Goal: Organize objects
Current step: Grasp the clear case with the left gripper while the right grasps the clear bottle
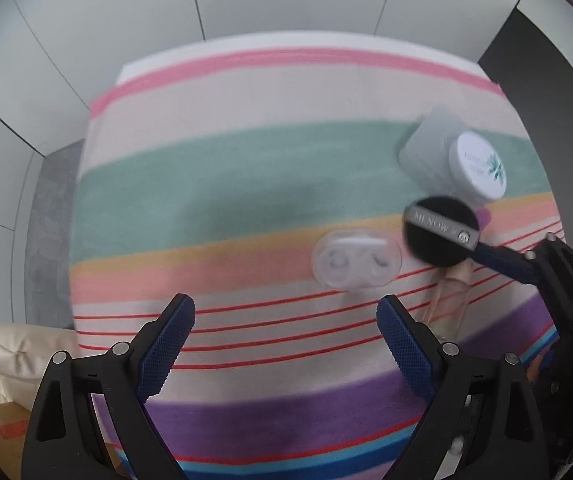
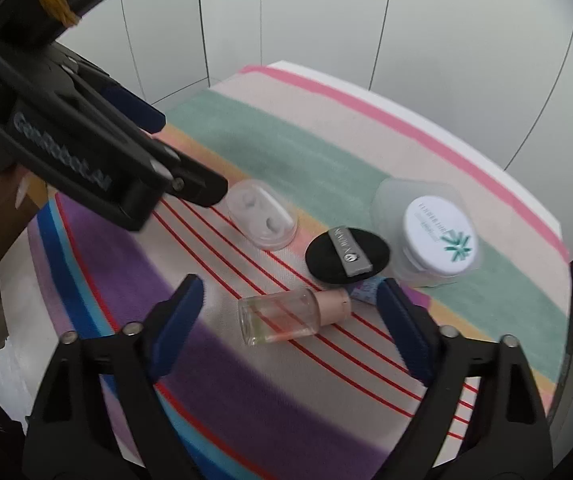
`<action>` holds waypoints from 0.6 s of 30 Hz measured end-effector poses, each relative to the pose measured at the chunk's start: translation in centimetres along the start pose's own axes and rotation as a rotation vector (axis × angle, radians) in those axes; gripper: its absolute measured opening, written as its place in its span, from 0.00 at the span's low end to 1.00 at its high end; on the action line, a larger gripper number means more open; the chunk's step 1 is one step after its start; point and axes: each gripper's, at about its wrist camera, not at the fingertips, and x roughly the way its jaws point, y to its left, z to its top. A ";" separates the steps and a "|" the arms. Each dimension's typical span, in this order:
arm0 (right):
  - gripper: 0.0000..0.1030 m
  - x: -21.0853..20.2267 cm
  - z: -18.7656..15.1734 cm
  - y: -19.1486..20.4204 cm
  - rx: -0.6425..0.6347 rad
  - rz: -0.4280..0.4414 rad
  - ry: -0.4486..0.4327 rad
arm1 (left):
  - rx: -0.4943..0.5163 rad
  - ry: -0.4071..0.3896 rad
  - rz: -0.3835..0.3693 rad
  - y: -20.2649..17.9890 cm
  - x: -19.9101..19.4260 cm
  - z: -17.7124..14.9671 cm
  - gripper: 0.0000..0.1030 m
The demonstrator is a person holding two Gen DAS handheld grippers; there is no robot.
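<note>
Surface: table [image 2: 518,204] under a striped cloth [image 2: 270,136].
Left gripper [image 1: 286,332]: fingers spread wide, nothing between them, above the cloth's near edge.
Right gripper [image 2: 290,320]: fingers spread, the glass bottle [image 2: 282,316] lying on its side between them, untouched.
Black puff [image 2: 346,258]: just beyond the bottle's pink cap, towards the right edge.
White-lidded jar [image 2: 438,236]: in a clear box [image 2: 390,200], beside the puff.
Clear lens case [image 2: 262,216]: mid-cloth, apart from the rest.
</note>
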 end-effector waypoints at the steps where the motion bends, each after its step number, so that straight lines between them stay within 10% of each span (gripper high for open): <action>1: 0.69 0.5 -0.2 -0.2 0.009 0.005 0.010 | 0.006 0.003 0.001 -0.2 0.4 -0.2 0.91; 15: 0.64 -4.5 -2.4 -7.1 0.376 -0.030 -0.013 | 0.005 -0.006 0.039 -3.8 3.1 1.0 0.91; 18: 0.64 -5.2 -2.5 -8.2 0.427 -0.064 0.019 | 0.033 -0.066 0.034 -4.9 2.6 1.2 0.63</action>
